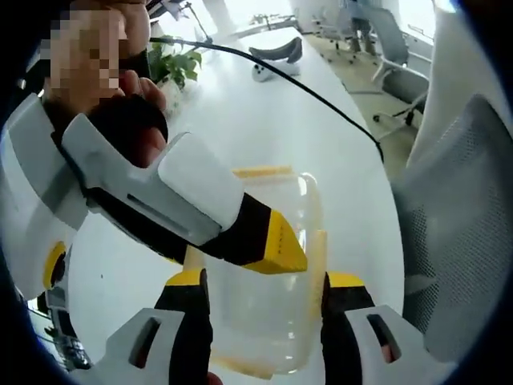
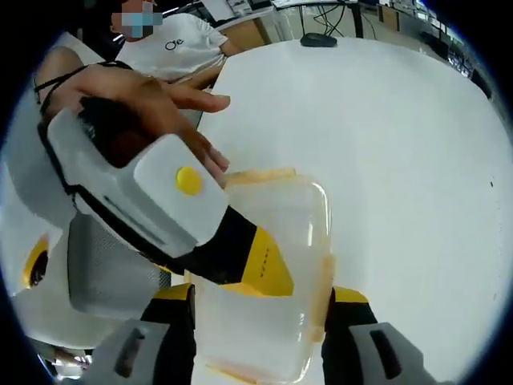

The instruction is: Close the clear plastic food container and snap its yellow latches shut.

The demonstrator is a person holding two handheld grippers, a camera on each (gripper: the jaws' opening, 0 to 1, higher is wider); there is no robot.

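opposed close views, container (image 1: 268,265) shared

Clear, faintly cloudy smooth plastic container (image 1: 268,281) with translucent yellow plastic latches (image 1: 319,255), glossy white table (image 2: 401,144), matt white and black plastic grippers, grey mesh-fabric chair (image 1: 461,241)

Clear lidded container (image 1: 268,265) with yellow latches (image 1: 319,255), flat on white table (image 1: 264,120).

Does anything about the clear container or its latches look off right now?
Nothing looks damaged or spilled. The clear container sits on the white table with its lid on; the yellow latches look intact, though whether they are snapped is unclear. Each tool straddles it, with the other tool's tip reaching over it.
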